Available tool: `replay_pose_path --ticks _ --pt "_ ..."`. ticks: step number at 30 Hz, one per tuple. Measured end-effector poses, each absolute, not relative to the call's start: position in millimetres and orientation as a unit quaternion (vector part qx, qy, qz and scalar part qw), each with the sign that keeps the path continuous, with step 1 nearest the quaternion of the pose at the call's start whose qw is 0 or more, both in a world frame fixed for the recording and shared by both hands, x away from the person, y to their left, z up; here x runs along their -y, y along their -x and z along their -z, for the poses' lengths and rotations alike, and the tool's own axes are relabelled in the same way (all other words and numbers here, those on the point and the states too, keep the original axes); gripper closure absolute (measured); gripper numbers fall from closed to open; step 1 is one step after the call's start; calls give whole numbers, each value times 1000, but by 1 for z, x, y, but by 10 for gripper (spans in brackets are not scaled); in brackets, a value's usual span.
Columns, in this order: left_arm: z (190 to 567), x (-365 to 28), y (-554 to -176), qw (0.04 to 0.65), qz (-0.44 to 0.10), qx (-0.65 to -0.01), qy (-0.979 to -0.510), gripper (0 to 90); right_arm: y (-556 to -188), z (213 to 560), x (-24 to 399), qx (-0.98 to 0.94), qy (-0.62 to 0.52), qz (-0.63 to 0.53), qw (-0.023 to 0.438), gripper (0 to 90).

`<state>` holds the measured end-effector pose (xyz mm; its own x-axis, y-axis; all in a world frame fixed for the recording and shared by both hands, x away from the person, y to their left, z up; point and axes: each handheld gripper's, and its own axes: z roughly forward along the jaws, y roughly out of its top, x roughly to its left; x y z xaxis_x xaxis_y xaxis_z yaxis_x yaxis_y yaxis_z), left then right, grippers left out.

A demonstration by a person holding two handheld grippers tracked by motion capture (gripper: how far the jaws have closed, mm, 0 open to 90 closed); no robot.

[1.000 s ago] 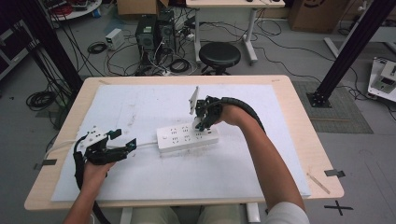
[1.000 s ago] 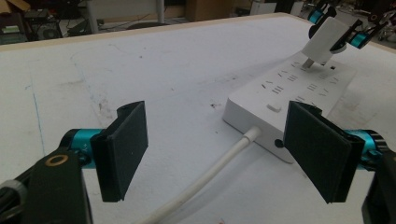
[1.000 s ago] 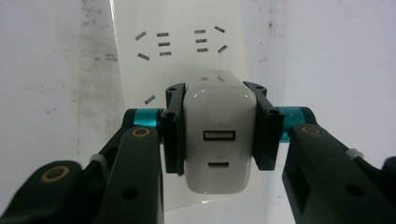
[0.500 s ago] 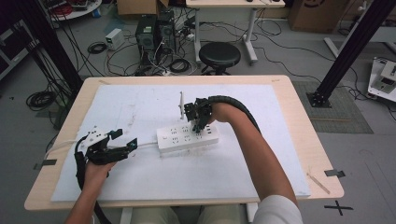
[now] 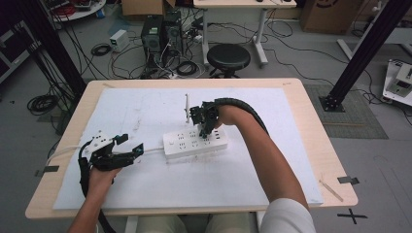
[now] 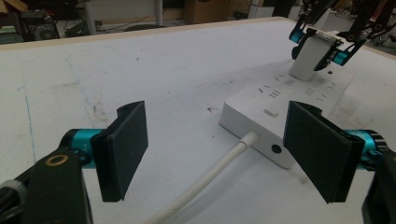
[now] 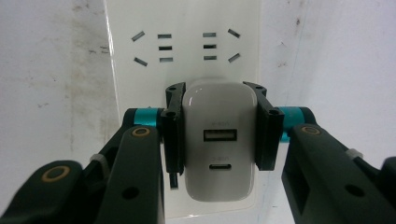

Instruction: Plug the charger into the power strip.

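Between the two pads of the right claw sits a white charger, clamped on both flat sides, its two ports facing the camera that rides on that claw. Just below the claw lies the white power strip, and the charger stands on its top face; whether its pins are fully seated cannot be told. Beyond the claw's tips, rows of empty sockets run along the strip. From the high view, the right claw points down onto the end of the strip farther from the left claw, and the strip rests near the middle of the white sheet covering the table.

Well apart from it, the left claw rests low over the sheet with its jaws spread wide and nothing between them. Ahead of this claw lies the near end of the strip, and the strip's white cord runs back between the spread pads without touching them.
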<state>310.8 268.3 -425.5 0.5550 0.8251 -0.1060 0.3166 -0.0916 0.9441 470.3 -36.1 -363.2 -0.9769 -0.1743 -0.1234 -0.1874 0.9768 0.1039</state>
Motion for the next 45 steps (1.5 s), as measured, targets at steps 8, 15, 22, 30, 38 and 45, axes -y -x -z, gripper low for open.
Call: replay_pose_path --ticks 8,15,22,30,38,45 --pt "426 -266 -311 540 -235 -408 -698 221 -469 364 39 -992 86 -70 60 632" --pt "424 -267 -310 539 -239 -407 -698 222 -468 365 50 -988 72 -119 65 615" --pt "425 -268 -310 539 -238 -410 -697 222 -467 355 63 -981 -3 -180 65 398" --pt "424 -268 -309 543 -238 -409 -694 222 -456 344 87 -973 -53 -206 85 272" --pt "422 -269 -308 547 -241 -406 -691 222 -441 341 122 -958 -127 -237 101 219" --pt "420 -269 -307 549 -242 -403 -691 222 -426 335 158 -938 -184 -270 114 217"
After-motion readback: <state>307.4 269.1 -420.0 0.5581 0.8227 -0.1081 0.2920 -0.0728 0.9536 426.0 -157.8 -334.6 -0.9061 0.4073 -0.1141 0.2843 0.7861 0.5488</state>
